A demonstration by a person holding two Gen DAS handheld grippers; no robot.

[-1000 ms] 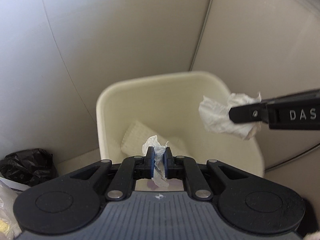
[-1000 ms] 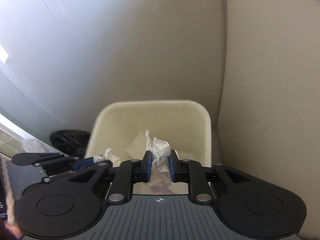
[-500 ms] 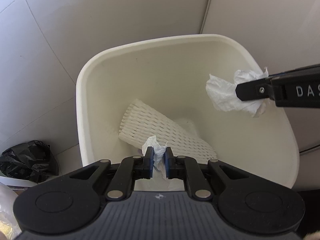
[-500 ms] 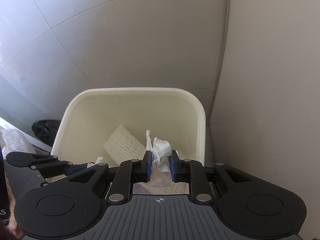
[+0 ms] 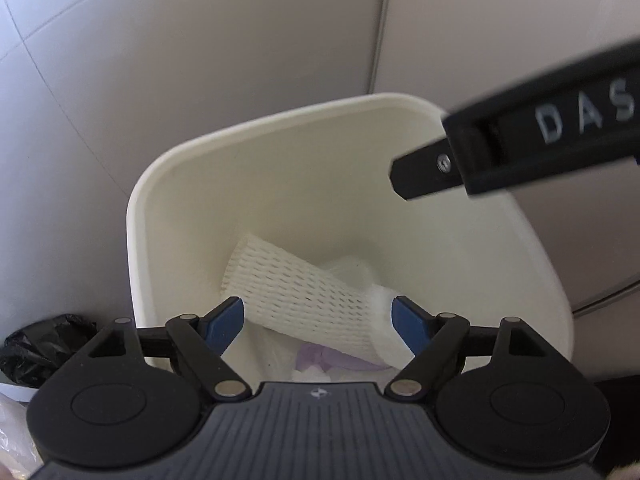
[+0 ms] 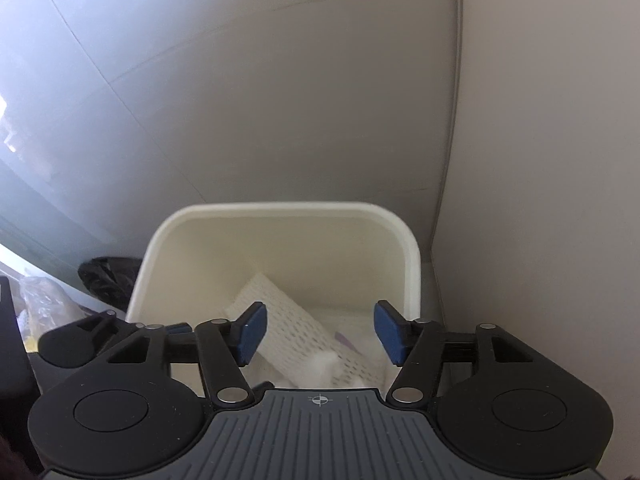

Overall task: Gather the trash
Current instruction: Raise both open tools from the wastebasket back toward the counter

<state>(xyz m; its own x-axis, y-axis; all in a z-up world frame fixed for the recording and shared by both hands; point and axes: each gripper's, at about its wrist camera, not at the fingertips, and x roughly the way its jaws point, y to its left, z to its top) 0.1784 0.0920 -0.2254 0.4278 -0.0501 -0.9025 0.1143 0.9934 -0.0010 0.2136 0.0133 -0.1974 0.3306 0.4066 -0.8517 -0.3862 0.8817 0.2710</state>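
Both grippers let go w/in the last half sec: left gripper (image 5: 318, 326) and right gripper (image 6: 316, 332) now spread wide, empty, over the cream bin (image 5: 138, 216). Tissue wads they'd pinched are gone from the pads, prob. dropped in beside the white foam net sleeve (image 5: 296, 296). Black bag (image 5: 40, 350) sits outside on the floor, beyond. This load looks done.

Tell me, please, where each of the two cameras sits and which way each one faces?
Left wrist: on the left gripper, looking down into the cream bin; its open blue-padded fingers show, and the right gripper's black finger juts in from the right.
Right wrist: on the right gripper, aimed at the same bin, with more wall above; its open fingers show, the left gripper at lower left.
Shared: the bin, the white foam net inside, the black bag beside it.
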